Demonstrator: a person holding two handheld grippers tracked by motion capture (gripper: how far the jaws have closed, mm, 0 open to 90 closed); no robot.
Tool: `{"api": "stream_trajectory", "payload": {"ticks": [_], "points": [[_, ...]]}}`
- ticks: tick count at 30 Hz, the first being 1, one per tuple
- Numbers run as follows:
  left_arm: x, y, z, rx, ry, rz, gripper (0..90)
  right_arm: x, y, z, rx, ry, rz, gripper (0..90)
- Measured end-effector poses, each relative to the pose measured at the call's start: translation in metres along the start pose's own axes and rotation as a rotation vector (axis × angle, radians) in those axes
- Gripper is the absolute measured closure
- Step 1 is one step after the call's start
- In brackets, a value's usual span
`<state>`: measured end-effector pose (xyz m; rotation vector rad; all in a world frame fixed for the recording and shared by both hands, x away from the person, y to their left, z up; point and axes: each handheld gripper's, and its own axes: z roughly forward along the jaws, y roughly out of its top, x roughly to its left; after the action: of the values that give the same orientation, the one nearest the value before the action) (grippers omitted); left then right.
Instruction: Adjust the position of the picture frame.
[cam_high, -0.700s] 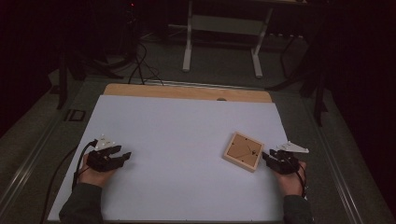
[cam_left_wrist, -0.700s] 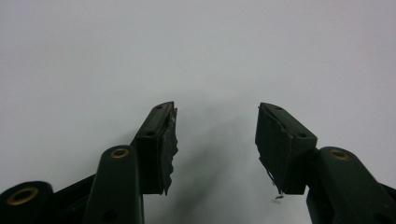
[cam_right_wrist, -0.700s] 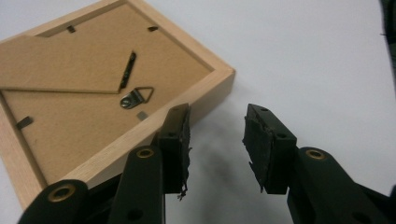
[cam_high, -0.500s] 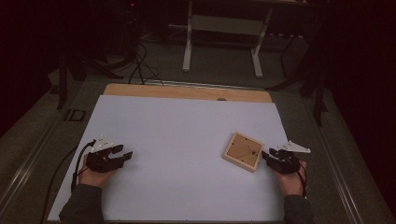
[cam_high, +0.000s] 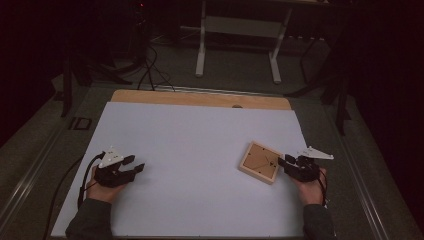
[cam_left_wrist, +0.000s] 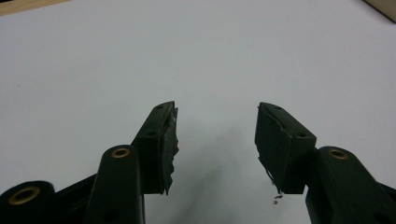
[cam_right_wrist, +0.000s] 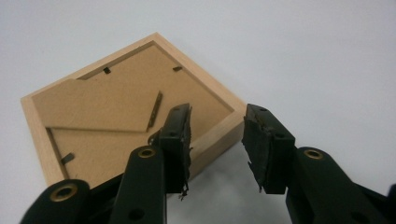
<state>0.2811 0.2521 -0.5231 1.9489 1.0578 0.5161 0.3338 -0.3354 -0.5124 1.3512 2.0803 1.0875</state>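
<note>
right tongs sit at the near right of the desk, held in the person's right hand, jaws apart. in the right gripper view the right tongs straddle the near corner of a wooden picture frame: one jaw lies over the frame's back panel just inside the rim, the other is out past the corner over bare desk. the pads do not press on the wood, so no grip. left tongs are at the near left, in the left hand, jaws wide apart with nothing between them; the left gripper view shows the left tongs over plain white desk surface, pads ragged and torn at the edges.

picture frame lies flat and face down on the right half of the desk, turned so it reads as a diamond from above, one corner aimed at the right tongs. light unfinished wood rim, square, brown fibreboard backing sunk inside it. small dark metal tabs hold the backing along the inner edges. a fold-out stand flap of the same board lies flat on the backing, with a thin dark strip at its hinge side.

desk top is a white sheet, with a strip of bare wood along the far edge. left tongs are well apart from the frame. grey three-cornered plates top both tongs. cables lie on the dark floor beyond the desk, beside white table legs.
</note>
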Motion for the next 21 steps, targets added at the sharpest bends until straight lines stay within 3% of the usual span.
{"api": "stream_trajectory", "payload": {"ticks": [6,12,21], "points": [[0.001,-0.001,-0.002,0.000,0.015,-0.001,48.9,-0.004,0.006,0.005,0.003,0.001,-0.001,69.3],[0.002,-0.001,-0.003,-0.004,0.019,-0.005,49.1,-0.011,0.008,0.010,0.005,-0.019,0.000,89.4],[0.001,-0.001,-0.002,-0.002,0.023,-0.001,49.7,-0.022,0.014,0.022,0.025,-0.060,0.030,89.6]]}}
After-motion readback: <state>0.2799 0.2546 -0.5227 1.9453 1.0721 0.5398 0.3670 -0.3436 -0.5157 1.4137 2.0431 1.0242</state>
